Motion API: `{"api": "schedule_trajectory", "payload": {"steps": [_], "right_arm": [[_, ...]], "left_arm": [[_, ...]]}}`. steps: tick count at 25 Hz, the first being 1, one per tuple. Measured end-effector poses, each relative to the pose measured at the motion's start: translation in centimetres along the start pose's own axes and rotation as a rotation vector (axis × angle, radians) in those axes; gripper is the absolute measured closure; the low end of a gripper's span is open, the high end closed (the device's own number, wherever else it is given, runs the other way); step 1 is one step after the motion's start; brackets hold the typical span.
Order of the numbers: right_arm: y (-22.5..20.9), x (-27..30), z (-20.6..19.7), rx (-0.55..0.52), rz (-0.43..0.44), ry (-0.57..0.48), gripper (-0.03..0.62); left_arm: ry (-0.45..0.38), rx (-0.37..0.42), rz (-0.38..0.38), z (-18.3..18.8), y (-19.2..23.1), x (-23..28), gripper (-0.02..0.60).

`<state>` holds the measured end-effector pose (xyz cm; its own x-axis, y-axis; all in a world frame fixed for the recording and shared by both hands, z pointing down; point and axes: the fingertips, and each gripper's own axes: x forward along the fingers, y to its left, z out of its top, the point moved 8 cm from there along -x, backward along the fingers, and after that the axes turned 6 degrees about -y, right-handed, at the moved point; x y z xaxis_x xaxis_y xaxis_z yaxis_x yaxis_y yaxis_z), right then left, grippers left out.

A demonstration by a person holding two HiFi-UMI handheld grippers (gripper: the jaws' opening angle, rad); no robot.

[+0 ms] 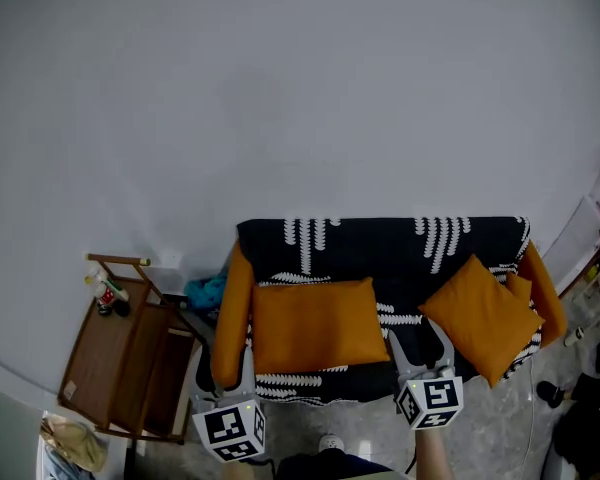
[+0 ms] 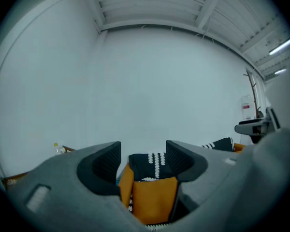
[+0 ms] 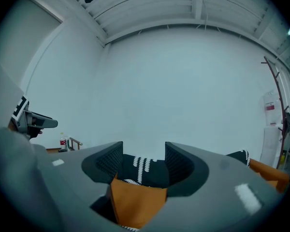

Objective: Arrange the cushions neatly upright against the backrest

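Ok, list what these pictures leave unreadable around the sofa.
Head view: orange piece behind the tilted right cushion, mostly covered by it.
Head view: label of the bottle on the side table, too small.
Left gripper view: most of the sofa, blocked by the left gripper body.

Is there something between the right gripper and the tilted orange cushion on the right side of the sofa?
Nothing visible stands between them. The right gripper is open, close in front of the tilted cushion. In the right gripper view the cushion shows straight ahead, beyond its open fingers.
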<state>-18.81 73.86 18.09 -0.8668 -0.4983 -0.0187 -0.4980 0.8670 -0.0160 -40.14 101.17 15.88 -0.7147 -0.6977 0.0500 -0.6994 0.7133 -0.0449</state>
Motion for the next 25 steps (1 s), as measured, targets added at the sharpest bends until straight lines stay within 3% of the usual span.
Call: {"api": "schedule_trajectory", "payload": {"steps": [14, 25], "right_arm": [[-3.3, 6.8, -2.6, 0.029, 0.011, 0.071, 0.315], [-3.8, 16.5, -4.6, 0.024, -0.018, 0.114, 0.315]], "left_arm": [[0.073, -0.001, 0.025, -1.5, -1.1, 7.3, 0.284], [0.128, -0.026, 0.007, -3.9, 1.7, 17.2, 0.285]]}}
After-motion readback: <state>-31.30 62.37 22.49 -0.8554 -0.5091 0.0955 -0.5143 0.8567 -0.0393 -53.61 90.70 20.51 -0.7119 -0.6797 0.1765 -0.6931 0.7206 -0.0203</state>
